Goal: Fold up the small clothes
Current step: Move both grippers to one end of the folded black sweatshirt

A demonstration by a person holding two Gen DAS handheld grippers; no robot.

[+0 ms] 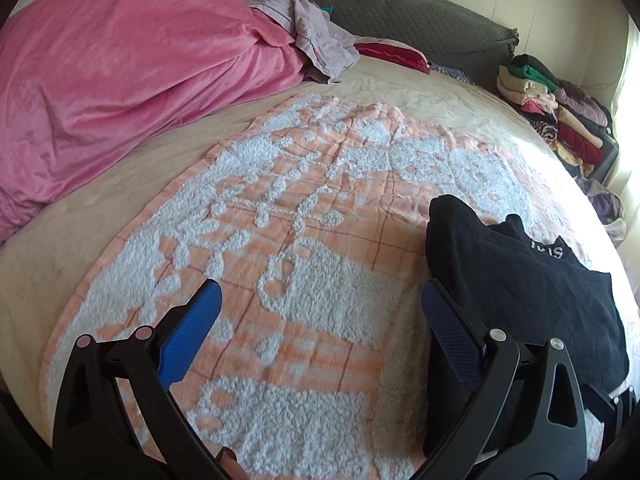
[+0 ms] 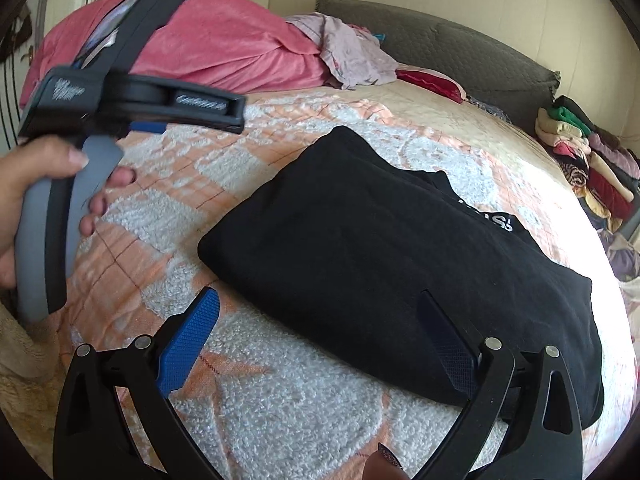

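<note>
Black folded cotton garment point(image 2: 384, 264) lies on the orange-and-white fleecy blanket point(image 1: 280, 280); my left tongs point(image 1: 320, 312) and right tongs point(image 2: 320, 320) both gape empty — a one-layer pinch could undo the fold.

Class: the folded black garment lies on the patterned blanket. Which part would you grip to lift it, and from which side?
Grip the black garment at its thick folded near-left corner, coming in low from the near edge. The layers stack there, so one pinch probably catches them all. The right gripper, open, already straddles that edge.

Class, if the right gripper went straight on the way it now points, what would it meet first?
Probably the folded black garment: the open right gripper points at its near edge, over the orange-and-white blanket. Height above the bed is unclear.
</note>
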